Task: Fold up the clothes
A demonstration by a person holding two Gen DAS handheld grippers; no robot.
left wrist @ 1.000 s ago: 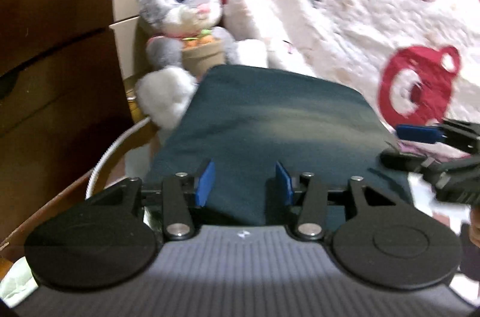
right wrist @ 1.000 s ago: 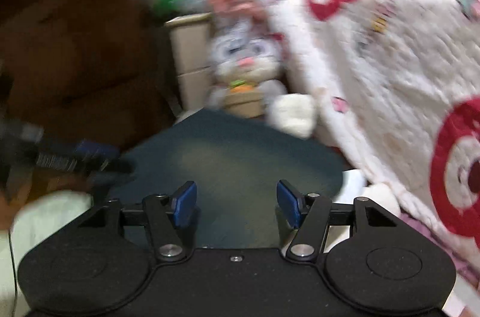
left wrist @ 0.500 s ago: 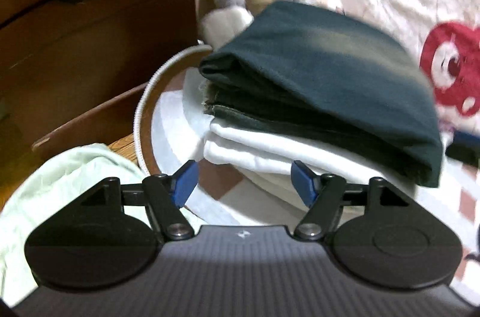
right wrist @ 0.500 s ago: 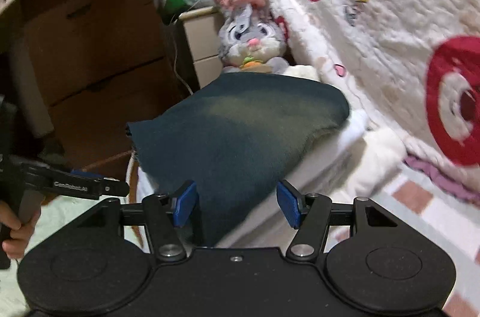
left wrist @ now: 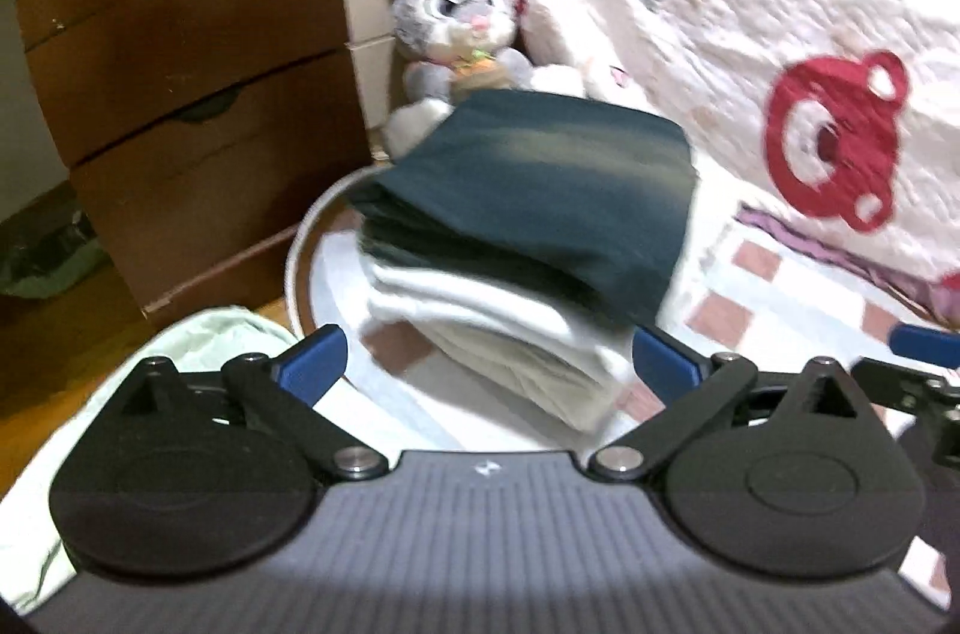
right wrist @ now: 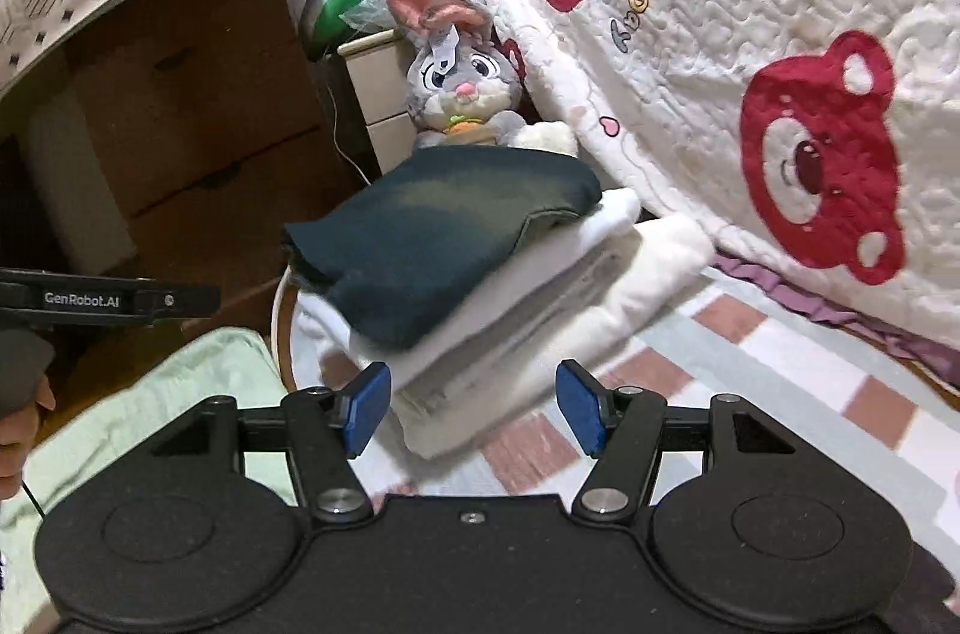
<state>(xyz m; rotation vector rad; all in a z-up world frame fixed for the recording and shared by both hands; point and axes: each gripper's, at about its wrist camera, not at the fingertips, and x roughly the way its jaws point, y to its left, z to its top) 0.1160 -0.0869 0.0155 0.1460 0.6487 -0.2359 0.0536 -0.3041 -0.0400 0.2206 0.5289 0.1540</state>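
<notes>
Atop white folded stack: 1 dark garment, 2 grippers apart.

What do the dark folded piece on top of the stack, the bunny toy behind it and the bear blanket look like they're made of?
Dark folded garment: soft matte knit, probably cotton jersey; it drapes limply with no sheen. Bunny toy: plush synthetic fur, fuzzy grey and white pile. Bear blanket: quilted cream fabric, likely padded cotton; its puckered stitch lines show.

I read "GenRobot.AI", white print, on side of black left gripper seen from right wrist. I read "HAPPYDAY" in coloured letters, upside down, on white bear quilt. Tag on plush rabbit too small to read.
</notes>
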